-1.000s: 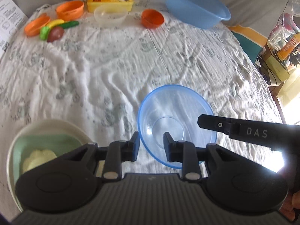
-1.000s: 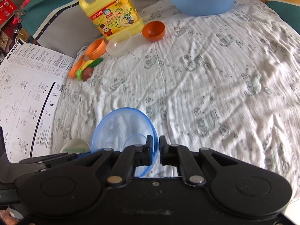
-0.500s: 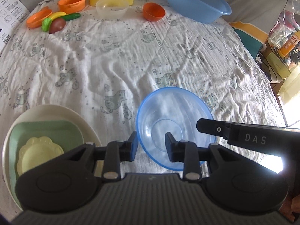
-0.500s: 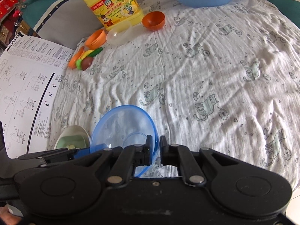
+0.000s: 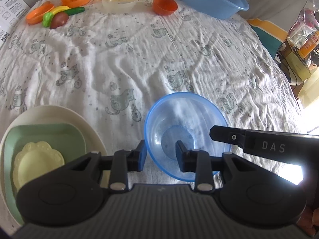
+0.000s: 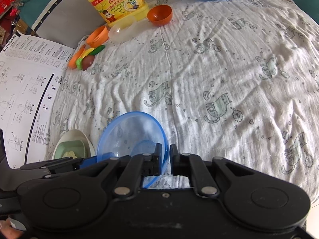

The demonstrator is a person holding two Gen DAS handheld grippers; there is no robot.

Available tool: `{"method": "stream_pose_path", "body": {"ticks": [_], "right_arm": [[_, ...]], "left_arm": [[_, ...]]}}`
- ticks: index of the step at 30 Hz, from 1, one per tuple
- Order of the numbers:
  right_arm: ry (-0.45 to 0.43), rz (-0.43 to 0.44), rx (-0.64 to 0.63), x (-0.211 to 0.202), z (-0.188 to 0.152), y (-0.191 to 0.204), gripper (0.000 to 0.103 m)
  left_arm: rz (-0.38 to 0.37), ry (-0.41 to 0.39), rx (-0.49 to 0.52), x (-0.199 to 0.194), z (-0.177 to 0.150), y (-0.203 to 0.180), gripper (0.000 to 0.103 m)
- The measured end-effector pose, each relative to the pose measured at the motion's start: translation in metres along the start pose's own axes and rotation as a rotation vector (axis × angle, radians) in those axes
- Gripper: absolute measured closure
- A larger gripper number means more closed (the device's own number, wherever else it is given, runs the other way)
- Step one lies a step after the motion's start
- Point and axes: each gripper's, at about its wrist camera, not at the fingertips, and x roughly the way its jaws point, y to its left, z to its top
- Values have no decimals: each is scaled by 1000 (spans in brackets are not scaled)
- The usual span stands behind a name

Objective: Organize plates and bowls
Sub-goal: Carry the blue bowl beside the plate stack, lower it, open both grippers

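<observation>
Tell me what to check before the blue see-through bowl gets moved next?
1. Right gripper pinches the blue bowl at its rim: ok, one finger sits inside the rim and one outside.
2. Left gripper is free: ok, its fingers are apart around the bowl's near rim, not squeezing.
3. Bowl is empty: ok, nothing shows inside.
4. Bowl is lifted off the cloth: cannot tell.
5. The plate stack is tidy: ok, the yellow plate lies on the green plate, inside the cream plate.
6. Other bowls are out of the way: ok, the orange bowl and clear bowl sit at the far edge.
</observation>
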Motion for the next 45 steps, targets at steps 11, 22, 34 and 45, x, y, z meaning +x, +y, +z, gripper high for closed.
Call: {"method": "stream_pose_path", "body": {"ticks": [11, 22, 34, 45], "right_arm": [[0, 1, 0, 1, -1, 1, 93], [-14, -11, -10, -3, -6, 3, 83], [-173, -61, -59, -38, -7, 11, 0], [-204, -39, -33, -49, 0, 7, 0]], "left_arm": [[26, -17, 32, -1, -1, -2, 72], [58, -47, 63, -8, -5, -4, 61], [100, -165, 63, -38, -6, 1, 0], [114, -246, 24, -64, 5, 17, 0]]}}
